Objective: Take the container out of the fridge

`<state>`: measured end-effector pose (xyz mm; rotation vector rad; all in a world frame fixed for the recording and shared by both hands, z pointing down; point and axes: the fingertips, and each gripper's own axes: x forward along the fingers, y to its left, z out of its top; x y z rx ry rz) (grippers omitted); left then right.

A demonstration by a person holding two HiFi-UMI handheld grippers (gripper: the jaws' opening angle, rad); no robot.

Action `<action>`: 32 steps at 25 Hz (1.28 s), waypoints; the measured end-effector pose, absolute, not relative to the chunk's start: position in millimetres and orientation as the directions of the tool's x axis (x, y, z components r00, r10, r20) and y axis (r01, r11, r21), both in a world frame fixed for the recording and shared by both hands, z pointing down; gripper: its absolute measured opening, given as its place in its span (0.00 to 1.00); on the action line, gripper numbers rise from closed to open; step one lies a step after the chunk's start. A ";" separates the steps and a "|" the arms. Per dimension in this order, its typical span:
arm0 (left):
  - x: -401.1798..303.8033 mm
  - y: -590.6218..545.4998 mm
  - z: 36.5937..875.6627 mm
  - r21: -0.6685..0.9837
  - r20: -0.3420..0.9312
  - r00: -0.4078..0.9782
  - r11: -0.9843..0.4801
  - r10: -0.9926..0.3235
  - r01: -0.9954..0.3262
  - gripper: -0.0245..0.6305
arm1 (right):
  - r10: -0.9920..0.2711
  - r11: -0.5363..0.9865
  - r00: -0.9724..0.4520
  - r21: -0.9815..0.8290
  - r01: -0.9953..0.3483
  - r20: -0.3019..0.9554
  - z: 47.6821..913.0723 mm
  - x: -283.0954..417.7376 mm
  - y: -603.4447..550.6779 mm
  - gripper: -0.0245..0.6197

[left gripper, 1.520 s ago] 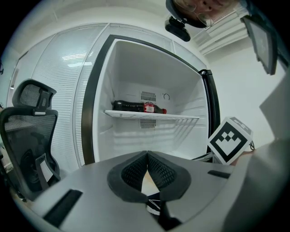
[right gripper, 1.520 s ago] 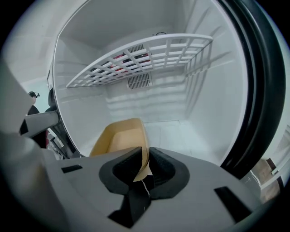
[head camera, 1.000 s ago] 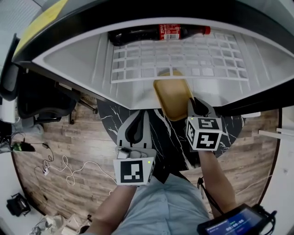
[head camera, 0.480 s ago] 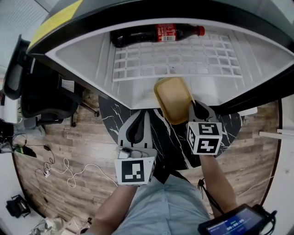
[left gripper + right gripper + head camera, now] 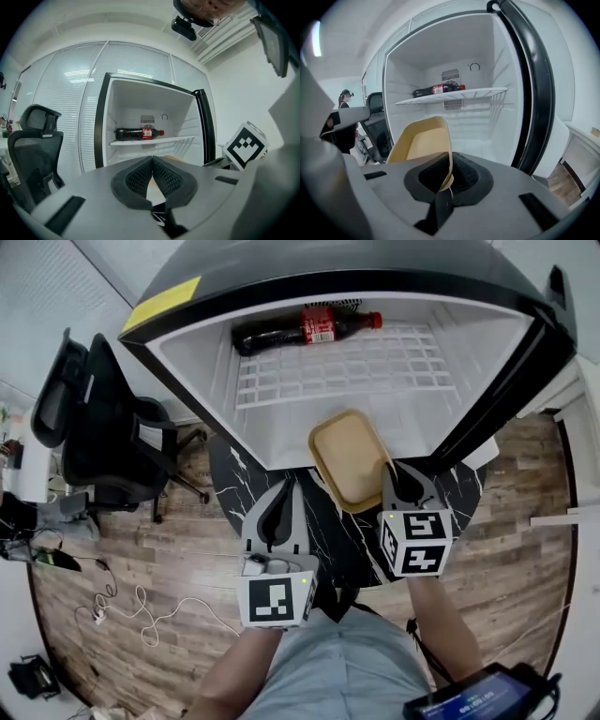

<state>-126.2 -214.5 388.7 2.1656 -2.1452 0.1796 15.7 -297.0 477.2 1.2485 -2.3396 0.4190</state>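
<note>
A shallow tan container [image 5: 351,457] hangs in front of the open fridge [image 5: 281,432], clear of its white floor. My right gripper [image 5: 401,474] is shut on the container's near right rim; the right gripper view shows the tan container [image 5: 423,141] tilted up with its rim pinched between the pads. To the left, my left gripper [image 5: 277,512] is shut with nothing in it, its pads [image 5: 140,177] pressed together, and it points at the fridge [image 5: 150,98].
A cola bottle [image 5: 305,327] lies on the fridge's wire shelf [image 5: 342,367]. Below me is a round black marble table [image 5: 328,517]. A black office chair [image 5: 103,427] stands at the left, and the fridge door [image 5: 534,89] is open at the right. A person [image 5: 344,122] stands far left.
The container has come back out of the fridge with my right gripper. The view has pulled away from the fridge. My left gripper stays shut.
</note>
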 end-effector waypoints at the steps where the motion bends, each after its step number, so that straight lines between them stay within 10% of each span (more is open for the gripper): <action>1: -124.0 -209.7 383.9 -0.020 0.135 0.008 -0.011 -0.991 -1.000 0.06 | -0.704 0.547 -0.491 -0.050 -0.836 0.514 471.7 18.2 -290.8 0.09; 32: -91.8 -128.9 209.2 -0.076 -0.197 -0.021 0.037 -0.980 -0.996 0.06 | -0.761 0.649 -0.648 0.055 -0.759 0.037 245.1 50.6 -185.2 0.09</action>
